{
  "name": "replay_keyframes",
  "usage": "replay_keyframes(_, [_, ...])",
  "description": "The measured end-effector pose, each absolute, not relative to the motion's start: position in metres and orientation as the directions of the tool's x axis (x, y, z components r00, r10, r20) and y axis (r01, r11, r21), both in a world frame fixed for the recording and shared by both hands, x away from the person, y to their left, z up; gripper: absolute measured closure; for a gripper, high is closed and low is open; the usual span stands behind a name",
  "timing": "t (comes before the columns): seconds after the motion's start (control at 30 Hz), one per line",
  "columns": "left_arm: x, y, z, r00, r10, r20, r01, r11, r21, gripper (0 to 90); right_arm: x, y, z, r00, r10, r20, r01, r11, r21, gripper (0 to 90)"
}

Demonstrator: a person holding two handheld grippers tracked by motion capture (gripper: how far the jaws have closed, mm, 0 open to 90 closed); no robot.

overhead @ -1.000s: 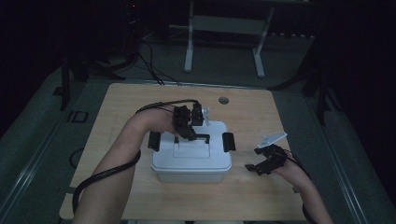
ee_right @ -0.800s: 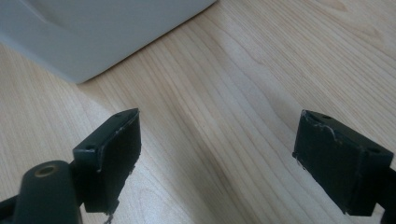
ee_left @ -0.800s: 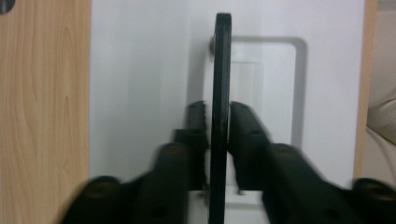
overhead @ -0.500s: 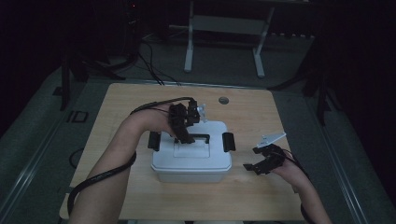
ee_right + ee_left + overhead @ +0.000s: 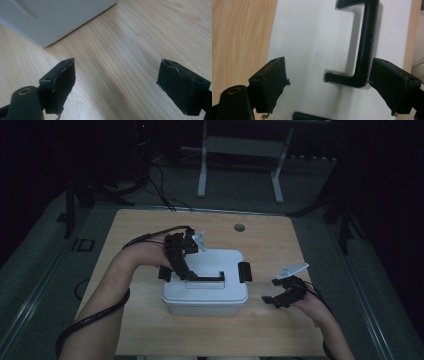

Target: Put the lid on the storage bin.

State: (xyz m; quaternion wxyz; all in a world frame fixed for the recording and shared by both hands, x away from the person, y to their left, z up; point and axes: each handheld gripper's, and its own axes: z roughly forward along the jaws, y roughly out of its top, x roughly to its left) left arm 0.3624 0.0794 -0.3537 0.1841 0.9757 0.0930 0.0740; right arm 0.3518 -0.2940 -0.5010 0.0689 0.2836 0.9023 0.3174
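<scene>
My left gripper (image 5: pixel 328 82) has its two black jaws spread wide apart, gripping nothing. Between them in the left gripper view I see the corner of a black handle (image 5: pixel 362 50) that lies flat on the white lid (image 5: pixel 307 45) of a box; one jaw sits just beside that corner, and I cannot tell whether it touches. In the high view this gripper (image 5: pixel 182 265) hangs over the left end of the handle (image 5: pixel 207 278), with my left forearm reaching in from the near left and a black cable looping back along it.

My right gripper (image 5: pixel 116 85) also has its jaws wide apart and empty, with bare wood grain between them and a corner of the white box (image 5: pixel 55 17) beyond. In the high view it (image 5: pixel 285 294) rests low over the table, right of the box and apart from it.

The white box (image 5: pixel 205 292) stands in the middle of the wooden table (image 5: pixel 280 240), with a black latch (image 5: pixel 244 272) at its right end.
</scene>
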Motion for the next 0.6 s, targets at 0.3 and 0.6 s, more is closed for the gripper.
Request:
replay_keyframes(0.3, [0.353,0.105,-0.353,0.964,0.241,0.108,0.183,-0.905,0.385,14.6,0.35,-0.295,-0.498,-0.829,0.557,0.056,0.468,0.634,0.616,14.5])
replay_keyframes(0.6, [0.345,0.134,-0.358,0.953,0.285,0.107,0.222,-0.89,0.398,14.6,0.348,-0.295,-0.496,-0.827,0.559,0.054,0.47,0.637,0.611,14.5])
